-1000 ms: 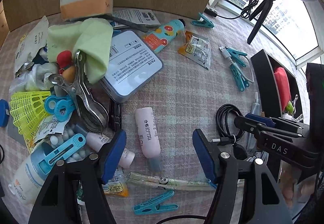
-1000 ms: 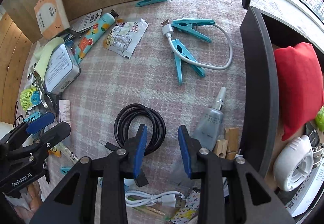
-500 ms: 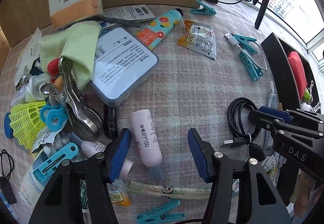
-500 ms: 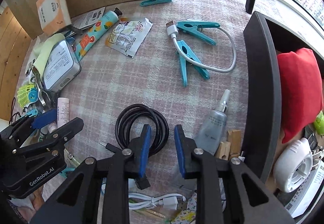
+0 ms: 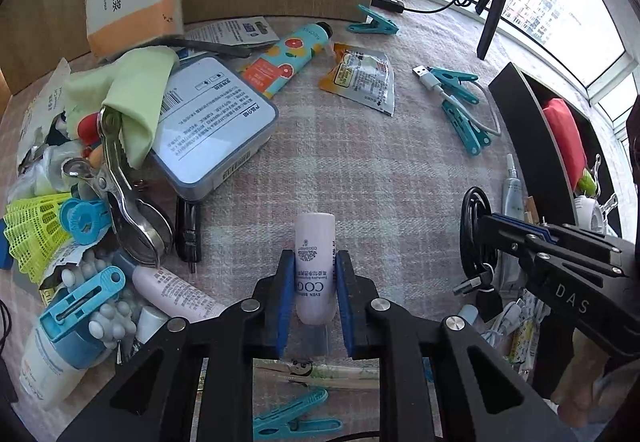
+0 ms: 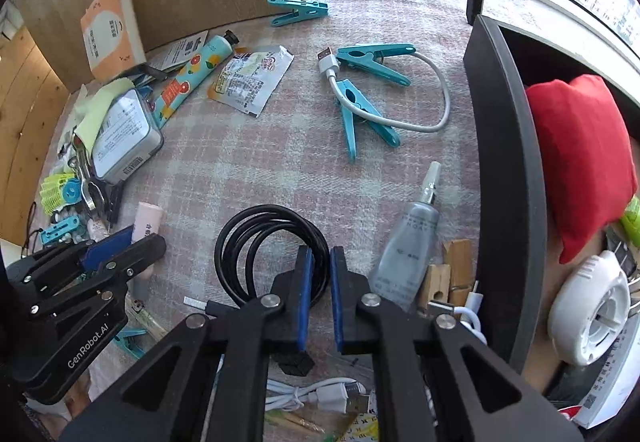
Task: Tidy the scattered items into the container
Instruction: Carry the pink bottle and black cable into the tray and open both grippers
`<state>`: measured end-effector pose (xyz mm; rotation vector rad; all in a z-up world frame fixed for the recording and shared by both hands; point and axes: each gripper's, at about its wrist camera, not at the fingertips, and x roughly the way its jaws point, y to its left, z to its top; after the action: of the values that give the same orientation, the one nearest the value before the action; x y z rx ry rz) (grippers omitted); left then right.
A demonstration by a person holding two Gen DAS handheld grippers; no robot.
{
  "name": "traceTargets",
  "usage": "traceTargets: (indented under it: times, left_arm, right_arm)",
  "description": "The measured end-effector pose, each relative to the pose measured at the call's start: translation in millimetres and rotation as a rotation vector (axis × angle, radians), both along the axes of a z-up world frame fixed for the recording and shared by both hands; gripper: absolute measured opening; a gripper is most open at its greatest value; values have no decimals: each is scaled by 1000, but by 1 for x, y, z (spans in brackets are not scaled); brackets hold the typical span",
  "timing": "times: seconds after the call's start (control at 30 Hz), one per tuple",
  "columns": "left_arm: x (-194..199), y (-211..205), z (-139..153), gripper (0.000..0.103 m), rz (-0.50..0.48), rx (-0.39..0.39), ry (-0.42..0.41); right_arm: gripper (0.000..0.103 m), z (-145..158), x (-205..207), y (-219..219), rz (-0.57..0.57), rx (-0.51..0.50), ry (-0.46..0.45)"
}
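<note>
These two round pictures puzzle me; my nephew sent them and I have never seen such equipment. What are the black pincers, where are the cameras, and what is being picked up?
There is no robot: a person holds a two-finger grasping tool in each hand, with a wide-angle camera on each looking along its fingers. One picture is from the left tool, whose jaws are closing on a pale pink bottle. The other is from the right tool, shut on a coiled black cable. Scattered on the checked cloth lie teal clothes pegs, a white USB cable, a grey tube and a tin. The dark container on the right already holds a red cushion.
</note>
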<state>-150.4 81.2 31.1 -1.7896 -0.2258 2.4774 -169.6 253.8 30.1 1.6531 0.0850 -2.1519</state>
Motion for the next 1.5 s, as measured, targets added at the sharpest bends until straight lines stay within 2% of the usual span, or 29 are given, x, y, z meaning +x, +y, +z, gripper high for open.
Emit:
traceTargets:
  times: [0.17,0.23,0.43,0.6,0.77,1.03,1.13,1.3,1.33,1.37,1.4,1.43,1.5]
  left_arm:
    - [8,-2,3,19,-3,36,7]
    - [11,9,7,19,-9,43,15]
    - [3,20,24,19,-28,69,65]
    - [0,32,42,19,-52,91,102]
    - [-3,53,67,19,-94,125,147]
    - [-1,137,93,19,-263,182,182]
    - [7,175,99,19,-338,213,180]
    - [27,236,106,19,-468,224,187]
    - [32,245,108,25,-480,229,194]
    - [34,253,109,51,-495,237,188]
    - [37,260,110,67,-510,244,178]
    - [40,264,112,84,-522,251,184]
    - [45,269,117,84,-534,233,210]
  right_arm:
    - [8,7,5,24,-60,-80,11]
    - [8,14,6,33,-72,-97,25]
    - [8,29,-8,21,-131,-140,66]
    - [8,44,-9,26,-162,-164,123]
    - [8,67,-8,50,-208,-216,155]
    - [8,104,2,132,-372,-198,248]
    - [8,112,7,168,-457,-178,275]
    - [8,118,18,225,-590,-123,320]
    - [12,118,20,235,-617,-120,331]
    - [13,119,23,243,-637,-116,335]
    - [26,119,24,250,-650,-112,331]
    - [45,120,25,255,-661,-109,335]
    - [58,124,30,261,-673,-98,366]
